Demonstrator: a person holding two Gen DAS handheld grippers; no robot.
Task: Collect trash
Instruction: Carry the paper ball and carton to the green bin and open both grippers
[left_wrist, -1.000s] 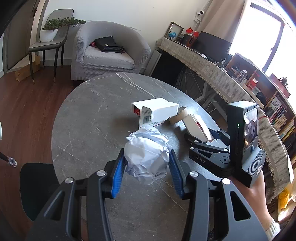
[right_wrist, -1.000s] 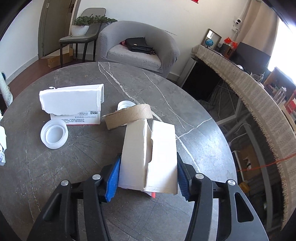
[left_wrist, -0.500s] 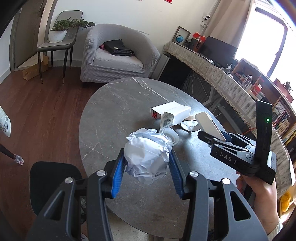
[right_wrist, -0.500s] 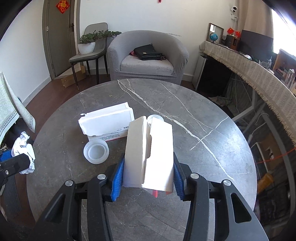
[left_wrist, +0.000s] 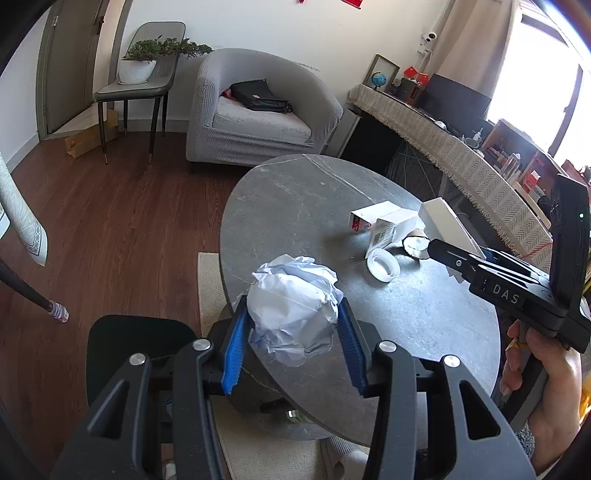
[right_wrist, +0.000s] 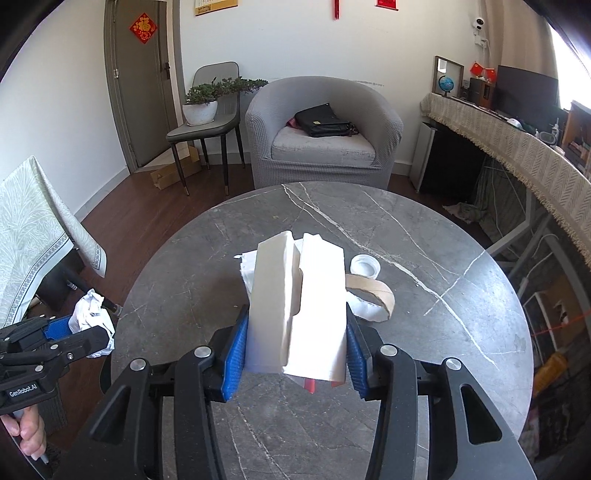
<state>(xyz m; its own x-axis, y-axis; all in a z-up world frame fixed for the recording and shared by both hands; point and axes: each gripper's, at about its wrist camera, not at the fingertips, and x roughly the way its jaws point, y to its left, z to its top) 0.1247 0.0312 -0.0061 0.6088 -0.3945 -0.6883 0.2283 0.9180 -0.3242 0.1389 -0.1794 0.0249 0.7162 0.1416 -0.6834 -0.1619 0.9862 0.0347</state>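
Left wrist view: the left gripper (left_wrist: 293, 325) clamps a crumpled paper ball (left_wrist: 295, 308) at the round table's (left_wrist: 295, 206) near edge; the right gripper (right_wrist: 295, 343) grips a flattened white carton (right_wrist: 299, 302) above remaining boxes, lid (right_wrist: 365, 266) and cardboard ring (right_wrist: 373, 295).

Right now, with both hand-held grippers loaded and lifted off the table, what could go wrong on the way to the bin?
1. The left hand-held gripper pinches the crumpled paper ball only at its sides; loose folds could slip free.
2. The opened white carton in the right hand-held gripper is flattened and bulky; its flaps could catch or it could slide out.
3. The cardboard ring and white lid remain on the table and could be forgotten.
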